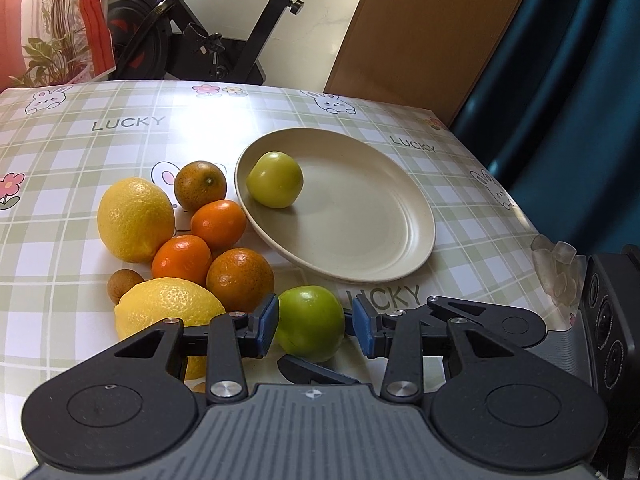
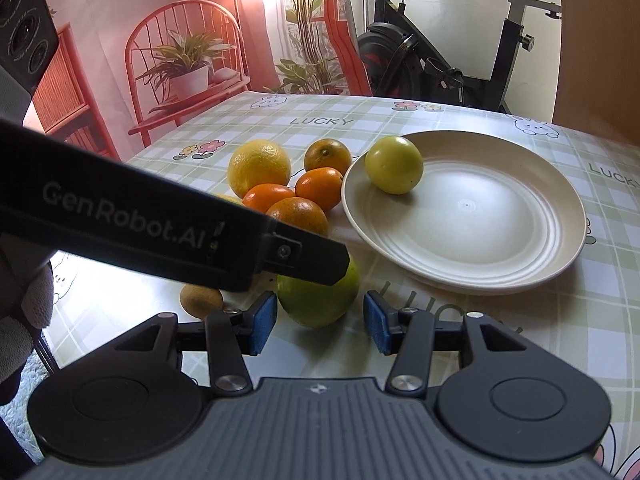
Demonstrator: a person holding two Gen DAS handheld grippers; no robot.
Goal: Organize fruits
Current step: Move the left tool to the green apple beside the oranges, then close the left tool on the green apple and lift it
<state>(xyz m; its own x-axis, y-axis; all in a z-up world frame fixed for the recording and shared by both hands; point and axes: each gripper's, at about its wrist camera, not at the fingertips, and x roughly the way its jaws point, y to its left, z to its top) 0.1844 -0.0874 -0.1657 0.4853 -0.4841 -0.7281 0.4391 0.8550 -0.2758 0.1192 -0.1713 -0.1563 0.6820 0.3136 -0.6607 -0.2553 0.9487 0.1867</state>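
Note:
A beige plate (image 1: 360,248) (image 2: 500,248) holds one yellow-green fruit (image 1: 274,179) (image 2: 394,165) at its far left rim. A second green fruit (image 1: 310,322) (image 2: 316,300) lies on the checked tablecloth in front of the plate. My left gripper (image 1: 315,328) is open with its blue pads (image 1: 267,326) on either side of this fruit, small gaps showing. My right gripper (image 2: 319,322) is open just behind the same fruit. The left gripper's body (image 2: 160,232) crosses the right wrist view. Two lemons (image 1: 136,220) and several oranges (image 1: 218,224) lie left of the plate.
A small brown fruit (image 1: 124,285) (image 2: 201,300) lies by the near lemon (image 1: 168,312). The table's right edge (image 1: 532,224) is close to the plate. An exercise bike (image 1: 208,40) and a red chair (image 2: 188,72) stand beyond the table.

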